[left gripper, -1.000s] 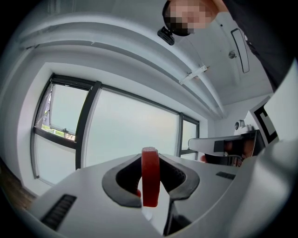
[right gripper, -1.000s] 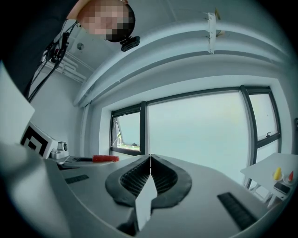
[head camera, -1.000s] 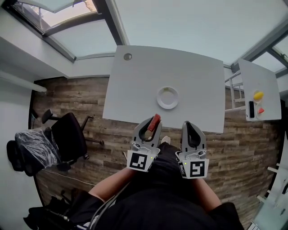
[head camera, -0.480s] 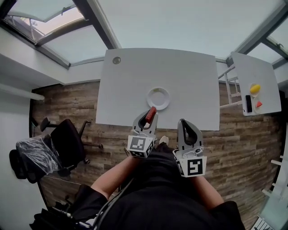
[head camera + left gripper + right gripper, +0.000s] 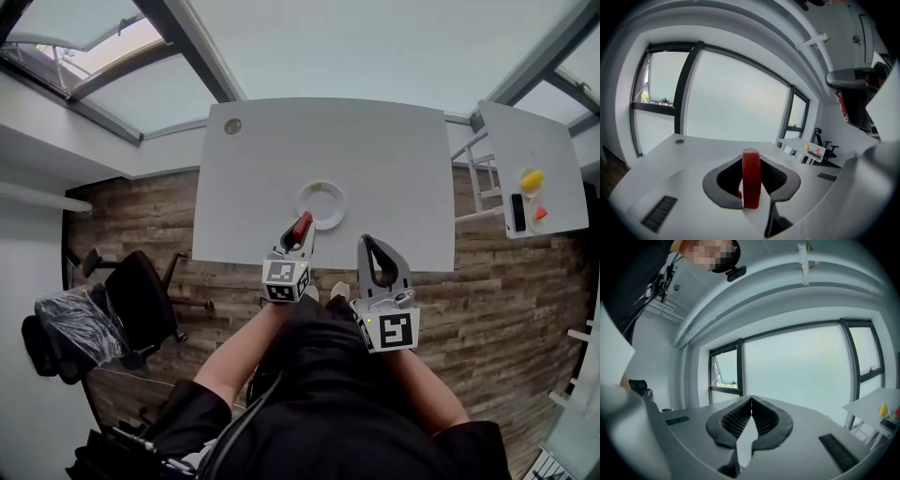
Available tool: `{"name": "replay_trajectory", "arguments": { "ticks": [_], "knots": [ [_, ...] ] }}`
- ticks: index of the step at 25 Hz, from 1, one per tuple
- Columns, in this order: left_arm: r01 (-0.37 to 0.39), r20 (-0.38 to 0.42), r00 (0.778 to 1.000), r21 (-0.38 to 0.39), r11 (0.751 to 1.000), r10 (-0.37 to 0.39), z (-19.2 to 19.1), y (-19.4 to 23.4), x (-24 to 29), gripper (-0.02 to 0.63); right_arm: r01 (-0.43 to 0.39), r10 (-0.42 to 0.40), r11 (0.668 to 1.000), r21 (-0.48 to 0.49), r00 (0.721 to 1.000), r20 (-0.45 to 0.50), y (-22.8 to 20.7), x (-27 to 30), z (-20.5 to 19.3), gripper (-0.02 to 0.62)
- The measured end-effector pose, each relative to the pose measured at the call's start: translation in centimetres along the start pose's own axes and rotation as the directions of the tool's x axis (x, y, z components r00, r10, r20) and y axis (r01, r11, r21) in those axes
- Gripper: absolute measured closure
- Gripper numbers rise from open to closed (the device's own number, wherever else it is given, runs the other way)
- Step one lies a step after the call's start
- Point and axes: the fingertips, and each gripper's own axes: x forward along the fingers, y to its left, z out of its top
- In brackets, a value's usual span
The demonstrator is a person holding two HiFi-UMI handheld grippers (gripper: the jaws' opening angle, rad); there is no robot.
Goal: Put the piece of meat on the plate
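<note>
A red piece of meat (image 5: 301,228) stands upright between the jaws of my left gripper (image 5: 300,232), which is shut on it. In the left gripper view the meat (image 5: 751,180) fills the gap between the dark pads (image 5: 725,180). The gripper hangs over the near edge of the white table (image 5: 394,159), just short of the round white plate (image 5: 321,204), which holds nothing. My right gripper (image 5: 367,242) is to the right of the left one, over the table's near edge; its jaws meet at the tips with nothing between them (image 5: 751,401).
A second white table (image 5: 525,141) at the right carries a yellow thing (image 5: 532,181), a small red thing and a dark flat thing. A black office chair (image 5: 141,298) stands on the wooden floor at the left. A round grommet (image 5: 232,126) sits at the table's far left corner.
My left gripper has sunk and moved forward with the meat, closer to the plate. The right gripper has moved forward a little. Both stay closed as before.
</note>
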Motion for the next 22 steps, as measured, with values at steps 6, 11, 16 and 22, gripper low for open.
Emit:
{"name": "replay_trajectory", "arguments": {
  "ticks": [6, 11, 16, 22],
  "knots": [
    [-0.008, -0.112, 0.994, -0.017, 1.000, 0.006, -3.4, 1.4, 2.7, 0.511, -0.014, 0.014, 1.000, 0.008, 0.999, -0.038, -1.2, 0.8, -1.5, 0.589],
    [0.043, -0.154, 0.987, -0.057, 0.997, -0.051, -5.2, 1.4, 4.4, 0.511, -0.023, 0.023, 1.000, -0.013, 0.999, -0.042, -1.3, 1.9, -1.9, 0.589],
    [0.030, -0.183, 0.982, -0.033, 0.999, -0.035, -6.1, 1.5, 5.9, 0.511, -0.013, 0.013, 1.000, 0.009, 0.998, -0.068, -1.8, 2.1, -2.3, 0.589],
    [0.038, -0.213, 0.976, -0.018, 0.999, -0.041, -7.2, 1.8, 7.7, 0.511, -0.011, 0.012, 1.000, 0.004, 0.996, -0.085, -2.2, 1.7, -3.1, 0.589]
  ]
}}
